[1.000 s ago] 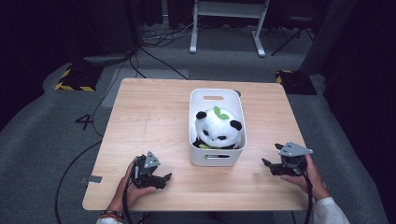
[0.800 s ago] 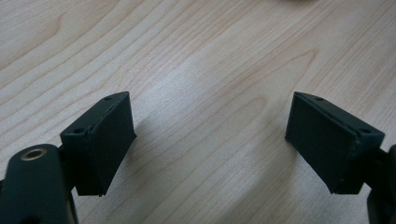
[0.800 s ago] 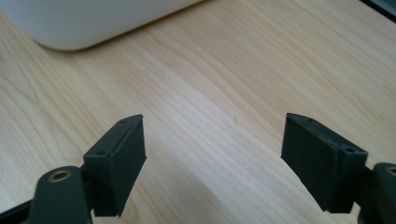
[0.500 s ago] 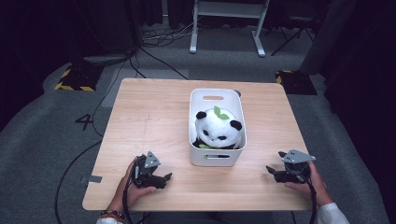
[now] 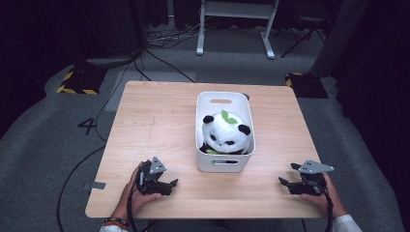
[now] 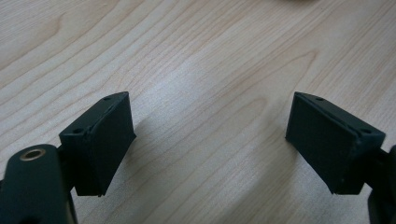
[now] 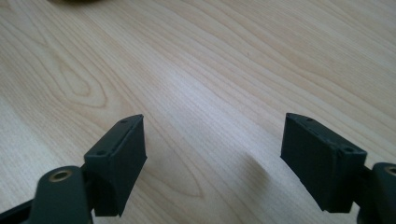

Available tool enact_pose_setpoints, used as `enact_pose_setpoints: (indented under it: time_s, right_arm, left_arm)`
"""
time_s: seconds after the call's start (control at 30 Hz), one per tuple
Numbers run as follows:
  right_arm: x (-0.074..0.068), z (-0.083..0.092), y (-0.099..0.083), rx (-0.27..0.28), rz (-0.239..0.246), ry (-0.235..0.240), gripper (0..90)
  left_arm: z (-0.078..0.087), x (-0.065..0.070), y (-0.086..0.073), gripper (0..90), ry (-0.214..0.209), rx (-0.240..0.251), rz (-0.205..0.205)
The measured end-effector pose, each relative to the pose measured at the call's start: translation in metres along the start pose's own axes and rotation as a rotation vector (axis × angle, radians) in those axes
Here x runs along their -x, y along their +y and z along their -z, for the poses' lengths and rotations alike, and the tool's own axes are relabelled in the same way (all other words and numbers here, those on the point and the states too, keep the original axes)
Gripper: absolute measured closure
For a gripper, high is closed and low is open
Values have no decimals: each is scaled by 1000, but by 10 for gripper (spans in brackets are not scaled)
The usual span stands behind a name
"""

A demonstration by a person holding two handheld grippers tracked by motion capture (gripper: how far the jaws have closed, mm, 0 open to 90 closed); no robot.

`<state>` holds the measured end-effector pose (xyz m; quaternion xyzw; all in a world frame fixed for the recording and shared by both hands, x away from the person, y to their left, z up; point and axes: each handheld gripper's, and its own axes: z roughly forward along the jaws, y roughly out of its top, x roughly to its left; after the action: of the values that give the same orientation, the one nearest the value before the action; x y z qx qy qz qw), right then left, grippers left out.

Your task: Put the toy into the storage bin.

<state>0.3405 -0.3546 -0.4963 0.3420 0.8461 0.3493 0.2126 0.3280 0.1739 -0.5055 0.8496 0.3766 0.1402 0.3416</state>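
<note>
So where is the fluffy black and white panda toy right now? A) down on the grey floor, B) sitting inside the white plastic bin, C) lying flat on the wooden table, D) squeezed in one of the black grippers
B: the fluffy black and white panda toy sits inside the white plastic bin in the middle of the light wooden table, and both black grippers are open with nothing between their jaws.

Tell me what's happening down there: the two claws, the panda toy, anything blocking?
Left gripper open, empty, near table edge. Right gripper open, empty. Plush panda sits in white bin, untouched. Nothing in the way.
</note>
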Motion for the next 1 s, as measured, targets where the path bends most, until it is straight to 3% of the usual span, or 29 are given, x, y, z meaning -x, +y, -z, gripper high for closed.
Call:
enact_pose_setpoints:
  time_s: [0.2,0.33,1.0]
  right_arm:
    - [1,1,-10,2,-50,12,220]
    - [4,2,-14,1,-119,33,218]
    - [4,2,-14,0,-115,36,209]
  left_arm:
    - [0,0,0,153,0,0,1]
    - [0,0,0,151,0,0,3]
    - [-1,0,1,150,0,1,4]
